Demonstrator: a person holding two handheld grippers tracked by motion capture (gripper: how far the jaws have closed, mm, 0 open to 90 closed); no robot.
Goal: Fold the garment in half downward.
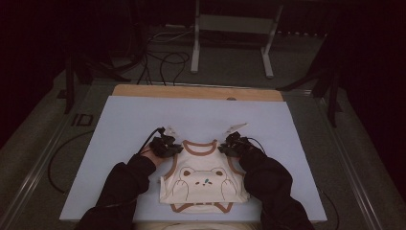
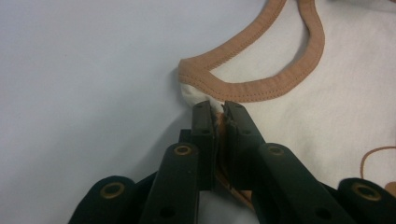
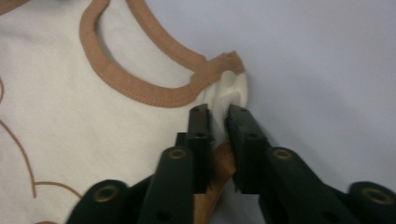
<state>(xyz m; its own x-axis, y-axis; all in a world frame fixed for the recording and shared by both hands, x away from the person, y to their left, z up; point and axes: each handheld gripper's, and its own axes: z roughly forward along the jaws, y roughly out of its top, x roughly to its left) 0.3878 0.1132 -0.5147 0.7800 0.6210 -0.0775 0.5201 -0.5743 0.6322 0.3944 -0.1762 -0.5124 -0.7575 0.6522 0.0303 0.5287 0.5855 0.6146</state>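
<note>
A cream sleeveless bodysuit [image 1: 203,182] with brown trim and a bear drawing lies flat on the pale mat, neck opening pointing away from me. My left gripper [image 1: 176,148] is at its left shoulder. In the left gripper view the gripper [image 2: 218,108] is shut on the shoulder edge, where cream cloth and brown trim [image 2: 252,88] are pinched between the jaws. My right gripper [image 1: 223,147] is at the other shoulder. In the right gripper view the gripper [image 3: 218,112] is shut on a bunched fold of the cream cloth [image 3: 231,91] beside the brown trim [image 3: 140,91].
The pale mat [image 1: 143,124] covers a wooden table whose far edge [image 1: 191,92] shows. Beyond it, cables [image 1: 167,62] lie on the dark floor under a metal stand [image 1: 230,28]. A cable [image 1: 55,163] loops off the table's left side. Dark sleeves reach in from below.
</note>
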